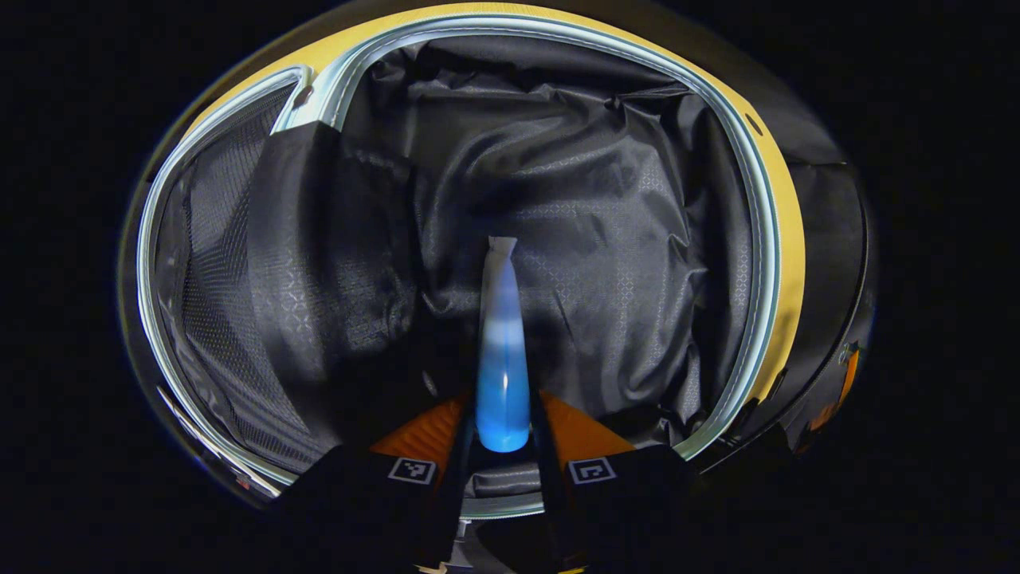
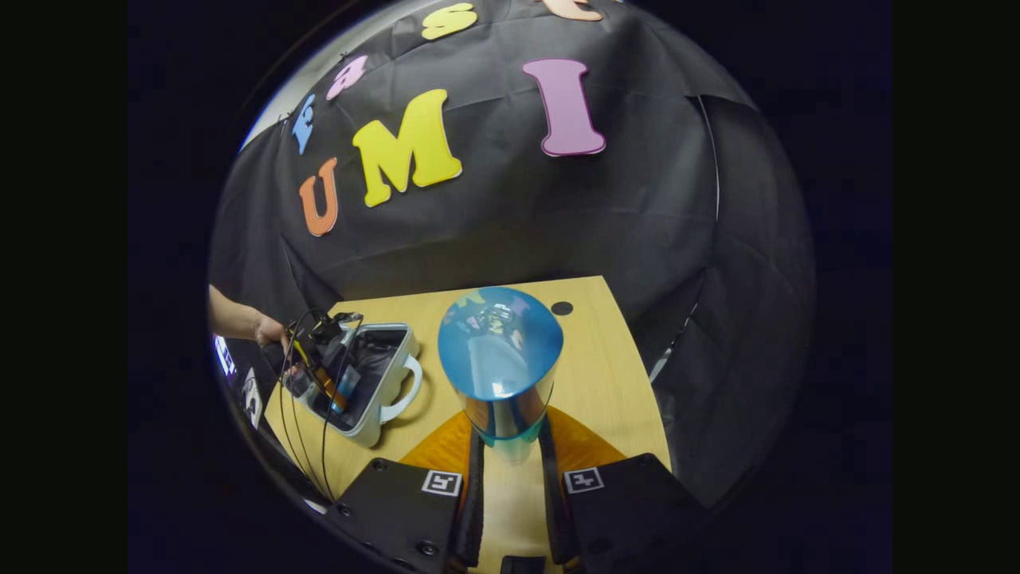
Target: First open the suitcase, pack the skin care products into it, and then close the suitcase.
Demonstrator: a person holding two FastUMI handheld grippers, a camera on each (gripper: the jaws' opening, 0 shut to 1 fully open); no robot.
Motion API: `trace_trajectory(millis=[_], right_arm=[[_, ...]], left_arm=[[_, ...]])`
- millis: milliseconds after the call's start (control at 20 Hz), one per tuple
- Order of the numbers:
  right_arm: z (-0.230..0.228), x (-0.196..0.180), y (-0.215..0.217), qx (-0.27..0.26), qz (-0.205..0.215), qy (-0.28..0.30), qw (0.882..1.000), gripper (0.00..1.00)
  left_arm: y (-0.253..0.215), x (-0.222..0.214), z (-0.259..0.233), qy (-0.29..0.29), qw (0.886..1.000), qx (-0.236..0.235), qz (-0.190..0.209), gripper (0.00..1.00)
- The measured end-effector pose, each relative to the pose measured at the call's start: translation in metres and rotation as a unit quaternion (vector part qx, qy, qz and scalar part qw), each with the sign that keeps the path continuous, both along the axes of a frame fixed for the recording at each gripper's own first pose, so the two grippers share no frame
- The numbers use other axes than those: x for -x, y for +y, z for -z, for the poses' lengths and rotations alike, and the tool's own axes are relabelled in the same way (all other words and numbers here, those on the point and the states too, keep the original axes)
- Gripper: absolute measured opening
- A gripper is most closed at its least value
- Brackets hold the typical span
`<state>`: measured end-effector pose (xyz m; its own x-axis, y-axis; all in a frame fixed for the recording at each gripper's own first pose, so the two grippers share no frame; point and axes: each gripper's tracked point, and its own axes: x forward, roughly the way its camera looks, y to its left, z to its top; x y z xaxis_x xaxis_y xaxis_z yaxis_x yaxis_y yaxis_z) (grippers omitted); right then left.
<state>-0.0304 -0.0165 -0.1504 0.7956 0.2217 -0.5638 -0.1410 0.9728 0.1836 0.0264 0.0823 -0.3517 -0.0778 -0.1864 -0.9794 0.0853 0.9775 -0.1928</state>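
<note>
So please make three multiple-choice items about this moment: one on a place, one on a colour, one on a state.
1. Where is the left gripper holding its blue tube?
A. over the open suitcase's dark lining
B. on the floor
C. beside the wall

2. What colour is the bottle cap facing the right gripper's camera?
A. red
B. blue
C. white

3. What state is the suitcase in?
A. zipped shut
B. open
C. upside down

Answers: 1 A, the left gripper view shows lining behind the tube. 2 B, the round cap is blue. 3 B, its inside shows on the wooden table.
</note>
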Motion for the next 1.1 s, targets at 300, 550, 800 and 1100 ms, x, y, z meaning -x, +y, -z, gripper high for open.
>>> trace_trajectory(millis=[300,550,800,1100], right_arm=[[-0.008,-0.001,0.044,-0.002,-0.058,-0.007,0.998,0.29],[-0.017,-0.015,0.131,-0.026,-0.146,0.001,0.989,0.30],[-0.013,-0.022,0.237,-0.062,-0.243,0.071,0.966,0.30],[0.055,-0.027,0.335,-0.049,-0.283,0.227,0.931,0.27]], left_arm=[[-0.001,0.001,-0.026,-0.047,0.999,-0.009,0.005,0.85],[-0.002,0.006,-0.086,-0.202,0.979,0.022,-0.031,0.93],[0.008,0.048,-0.133,-0.349,0.929,0.059,-0.108,0.99],[0.033,0.126,-0.161,-0.451,0.871,0.054,-0.187,0.99]])
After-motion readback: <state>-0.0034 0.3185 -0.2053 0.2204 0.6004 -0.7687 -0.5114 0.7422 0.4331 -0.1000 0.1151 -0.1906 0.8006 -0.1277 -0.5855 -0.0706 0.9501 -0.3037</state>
